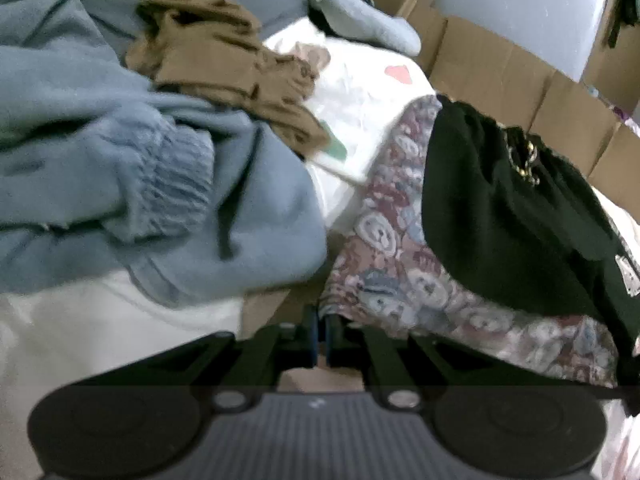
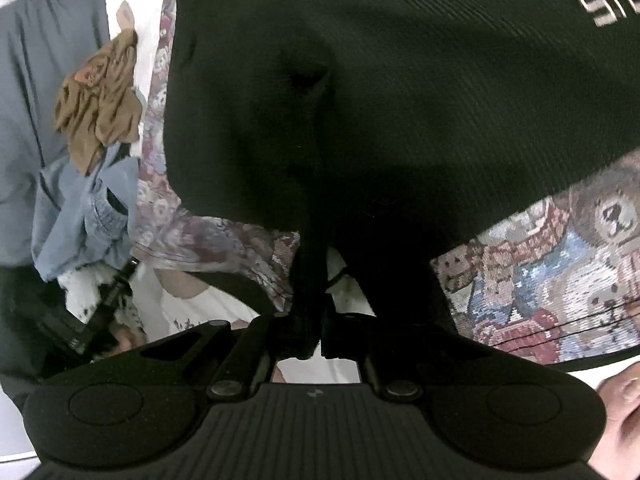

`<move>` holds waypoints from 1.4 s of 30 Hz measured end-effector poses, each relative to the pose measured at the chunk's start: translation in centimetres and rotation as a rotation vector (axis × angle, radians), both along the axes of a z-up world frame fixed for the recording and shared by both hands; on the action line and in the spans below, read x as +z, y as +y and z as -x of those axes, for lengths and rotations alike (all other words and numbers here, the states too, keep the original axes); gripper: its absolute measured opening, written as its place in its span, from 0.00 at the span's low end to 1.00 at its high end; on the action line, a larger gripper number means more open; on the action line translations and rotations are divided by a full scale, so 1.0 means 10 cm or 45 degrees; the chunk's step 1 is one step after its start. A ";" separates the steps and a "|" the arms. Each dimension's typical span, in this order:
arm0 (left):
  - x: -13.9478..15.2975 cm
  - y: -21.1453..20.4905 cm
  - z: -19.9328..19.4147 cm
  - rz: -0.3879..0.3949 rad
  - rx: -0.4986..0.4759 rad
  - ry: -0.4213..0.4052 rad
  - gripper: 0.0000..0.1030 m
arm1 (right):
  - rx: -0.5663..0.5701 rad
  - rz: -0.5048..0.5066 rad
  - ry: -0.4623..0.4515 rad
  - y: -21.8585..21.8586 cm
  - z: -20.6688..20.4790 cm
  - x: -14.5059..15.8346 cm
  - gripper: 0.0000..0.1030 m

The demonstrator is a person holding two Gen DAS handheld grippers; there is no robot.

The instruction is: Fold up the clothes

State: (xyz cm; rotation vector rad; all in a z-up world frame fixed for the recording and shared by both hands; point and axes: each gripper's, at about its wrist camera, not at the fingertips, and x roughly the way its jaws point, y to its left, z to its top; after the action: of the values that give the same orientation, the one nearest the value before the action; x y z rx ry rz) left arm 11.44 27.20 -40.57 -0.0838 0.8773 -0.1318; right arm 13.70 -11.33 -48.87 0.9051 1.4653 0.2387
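Clothes are seen heaped together: a black garment (image 1: pixel 508 216) is laid over a teddy-bear print fabric (image 1: pixel 400 264), with a light blue sweatshirt (image 1: pixel 140 184) bunched to the left, its ribbed cuff uppermost, and a crumpled brown garment (image 1: pixel 224 68) resting on top of it and on a white printed cloth (image 1: pixel 360 120). Flattened cardboard (image 1: pixel 500 68) is seen behind the pile, along its far right edge.

Left gripper (image 1: pixel 320 336): jaws are brought almost together, only a narrow slit being left between them; they are set at the near edge of the teddy-bear print fabric, but whether cloth is pinched cannot be told.

Right gripper (image 2: pixel 316 328): jaws are pressed together on a hanging fold of the black garment (image 2: pixel 380 100), which fills most of the right wrist view and blocks what lies beyond.

Part of a hand (image 2: pixel 624 412) is cut off at the lower right edge. A dark object at the lower left of the right wrist view cannot be made out.
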 end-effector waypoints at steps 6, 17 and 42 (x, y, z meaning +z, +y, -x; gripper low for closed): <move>0.02 0.13 -0.03 0.005 0.009 -0.015 0.03 | 0.177 0.110 -0.015 0.22 -0.03 0.12 0.00; -0.16 0.37 -0.03 0.107 0.013 0.022 0.03 | -0.037 0.180 0.008 0.30 0.47 0.01 0.02; 0.19 0.53 0.12 0.089 0.014 0.006 0.01 | -0.253 0.125 -0.032 0.75 0.41 -0.04 0.00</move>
State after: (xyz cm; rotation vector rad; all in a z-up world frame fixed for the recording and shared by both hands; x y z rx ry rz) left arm 10.27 32.47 -38.67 -0.1542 0.8769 -0.1524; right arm 9.59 -3.81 -49.24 0.9569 1.3419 0.0309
